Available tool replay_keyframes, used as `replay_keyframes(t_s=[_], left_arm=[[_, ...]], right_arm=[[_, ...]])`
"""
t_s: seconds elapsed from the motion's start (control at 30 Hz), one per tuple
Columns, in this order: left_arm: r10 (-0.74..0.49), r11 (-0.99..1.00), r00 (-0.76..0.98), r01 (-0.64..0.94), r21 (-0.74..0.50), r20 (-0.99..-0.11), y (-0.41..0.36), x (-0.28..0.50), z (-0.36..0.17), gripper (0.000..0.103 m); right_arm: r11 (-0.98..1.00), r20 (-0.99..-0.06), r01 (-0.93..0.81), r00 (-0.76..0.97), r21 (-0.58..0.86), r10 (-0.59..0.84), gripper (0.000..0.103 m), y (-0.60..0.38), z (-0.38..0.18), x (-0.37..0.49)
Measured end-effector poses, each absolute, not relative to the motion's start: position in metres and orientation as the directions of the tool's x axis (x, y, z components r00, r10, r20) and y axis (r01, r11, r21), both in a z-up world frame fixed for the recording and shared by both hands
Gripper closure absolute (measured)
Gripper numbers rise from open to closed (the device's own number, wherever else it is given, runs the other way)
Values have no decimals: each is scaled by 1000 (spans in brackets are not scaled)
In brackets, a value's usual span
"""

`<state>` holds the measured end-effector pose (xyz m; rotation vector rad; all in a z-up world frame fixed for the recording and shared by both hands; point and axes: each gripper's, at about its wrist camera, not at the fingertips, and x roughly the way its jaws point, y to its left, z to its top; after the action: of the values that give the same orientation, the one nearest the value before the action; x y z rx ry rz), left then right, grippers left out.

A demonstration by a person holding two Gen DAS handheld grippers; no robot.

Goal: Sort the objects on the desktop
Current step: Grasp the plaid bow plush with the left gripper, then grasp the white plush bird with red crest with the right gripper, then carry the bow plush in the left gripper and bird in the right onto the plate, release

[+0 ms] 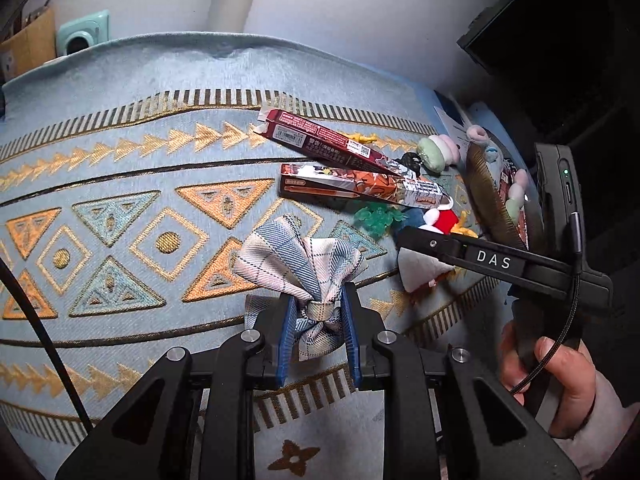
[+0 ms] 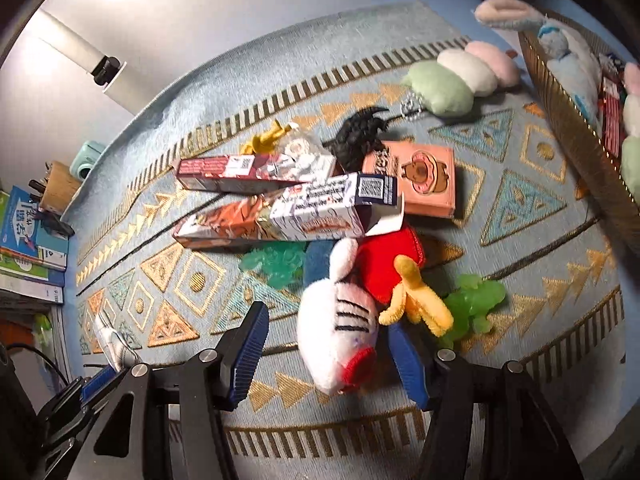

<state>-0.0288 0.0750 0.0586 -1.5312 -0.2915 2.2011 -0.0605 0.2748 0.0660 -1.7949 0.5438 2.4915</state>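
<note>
Plaid bow (image 1: 304, 280) pinched at its knot by left fingers (image 1: 290, 328), just left of white plush (image 2: 340, 320). Right fingers (image 2: 406, 364) spread astride that plush; closing could snag its yellow limb (image 2: 416, 300), dragging neighbours.

The plaid bow (image 1: 298, 256) is showing blue, white and pink; the tablecloth (image 1: 120, 152) is displaying orange and gold triangles on light blue.
</note>
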Motion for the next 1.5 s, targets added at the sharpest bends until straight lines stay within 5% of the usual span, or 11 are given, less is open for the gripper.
replay_keyframes(t_s=[0.1, 0.5, 1.5], left_arm=[[475, -876, -292, -240, -418, -830, 76, -27, 60, 84], [537, -831, -261, -330, -448, -803, 121, -20, 80, 84], [666, -658, -206, -615, -434, -717, 405, -85, 146, 83]], right_arm=[[-940, -922, -204, -335, 275, -197, 68, 274, 67, -57], [-835, -813, -194, -417, 515, -405, 68, 313, 119, 6], [-870, -796, -331, -595, 366, -108, 67, 565, 202, -18]])
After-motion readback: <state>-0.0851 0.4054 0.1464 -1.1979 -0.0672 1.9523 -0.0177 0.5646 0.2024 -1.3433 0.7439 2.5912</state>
